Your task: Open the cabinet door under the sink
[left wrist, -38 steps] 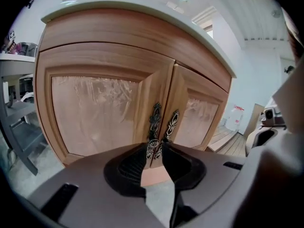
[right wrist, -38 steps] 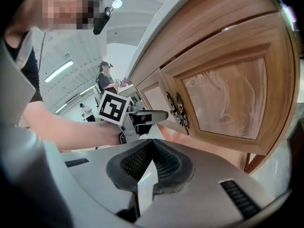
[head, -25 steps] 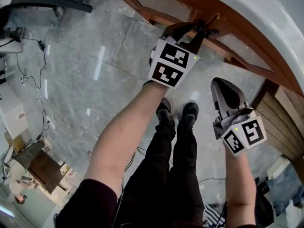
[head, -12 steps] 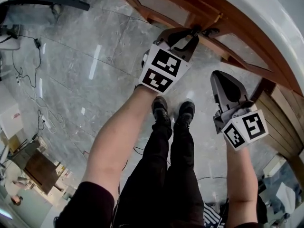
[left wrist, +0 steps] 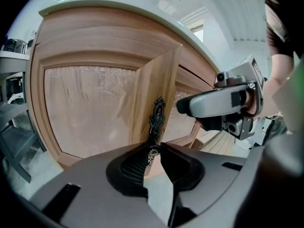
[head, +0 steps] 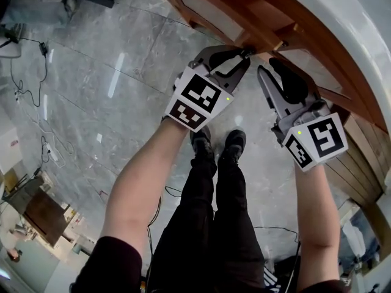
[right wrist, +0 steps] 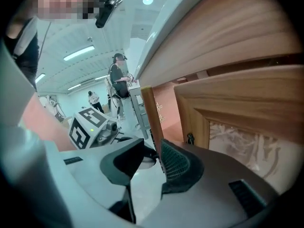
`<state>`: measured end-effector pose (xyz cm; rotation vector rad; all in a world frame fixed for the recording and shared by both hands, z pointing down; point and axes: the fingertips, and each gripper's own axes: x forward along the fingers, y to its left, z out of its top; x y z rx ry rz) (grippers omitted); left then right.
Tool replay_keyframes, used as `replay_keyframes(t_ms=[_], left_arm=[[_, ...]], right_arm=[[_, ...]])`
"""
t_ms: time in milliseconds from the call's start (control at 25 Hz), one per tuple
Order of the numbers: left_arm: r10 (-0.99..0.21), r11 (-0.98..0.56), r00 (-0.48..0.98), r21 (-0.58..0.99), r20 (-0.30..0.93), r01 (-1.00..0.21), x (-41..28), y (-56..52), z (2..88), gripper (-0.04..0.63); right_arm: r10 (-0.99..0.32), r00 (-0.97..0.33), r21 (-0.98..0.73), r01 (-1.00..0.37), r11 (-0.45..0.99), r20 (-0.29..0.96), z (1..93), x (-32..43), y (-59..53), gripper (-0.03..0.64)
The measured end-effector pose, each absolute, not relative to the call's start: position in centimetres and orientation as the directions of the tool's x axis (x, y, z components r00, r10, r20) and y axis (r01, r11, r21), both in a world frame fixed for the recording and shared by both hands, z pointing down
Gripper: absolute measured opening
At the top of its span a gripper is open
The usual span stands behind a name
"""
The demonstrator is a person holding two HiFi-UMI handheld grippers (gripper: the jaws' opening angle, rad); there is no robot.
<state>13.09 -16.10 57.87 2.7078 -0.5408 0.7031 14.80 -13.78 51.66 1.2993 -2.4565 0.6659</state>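
- While the left gripper [left wrist: 153,149] pinches the ornate handle [left wrist: 156,118] to pull, the cabinet door [left wrist: 159,80] stands ajar, far centre under the white countertop [head: 342,17].
- Right gripper [right wrist: 154,152] has just spread its jaws. The door's free edge sits between them, unclamped, probably to take over the swing.
- Versus a second ago: right gripper was back at near right with jaws together; the door now stands slightly wider.

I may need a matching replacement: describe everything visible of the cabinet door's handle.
The handle is a dark, ornate, metal-looking pull with a scrolled top, mounted upright near the free edge of the ajar wooden door. The left gripper, whose jaws have just been closing, clamps its lower end.
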Motion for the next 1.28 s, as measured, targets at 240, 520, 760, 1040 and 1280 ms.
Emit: replay_keyframes(t_ms=[240, 520, 760, 1040, 1280], left_arm=[[-0.284, -0.887, 0.816, 0.185, 0.504, -0.423, 13.4, -16.0, 57.8, 0.091], [-0.282, -0.891, 0.82, 0.181, 0.499, -0.416, 13.3, -16.0, 57.4, 0.092], [-0.307, -0.872, 0.805, 0.189, 0.508, -0.451, 12.0, -15.2, 57.6, 0.095], [-0.37, -0.816, 0.761, 0.205, 0.533, -0.54, 8.5, -14.0, 57.5, 0.103], [-0.378, -0.814, 0.726, 0.166, 0.574, -0.556, 5.2, -12.2, 57.3, 0.099]], right_arm=[[-0.709, -0.55, -0.214, -0.832, 0.512, 0.441, 51.9, 14.7, -16.4, 0.141], [-0.695, -0.571, -0.199, -0.815, 0.544, 0.436, 51.6, 13.9, -16.8, 0.119], [-0.681, -0.579, -0.197, -0.807, 0.557, 0.449, 51.6, 12.5, -15.7, 0.112], [-0.652, -0.624, -0.247, -0.777, 0.579, 0.431, 51.3, 9.0, -13.8, 0.107], [-0.638, -0.624, -0.252, -0.775, 0.58, 0.451, 51.4, 7.5, -12.8, 0.106]])
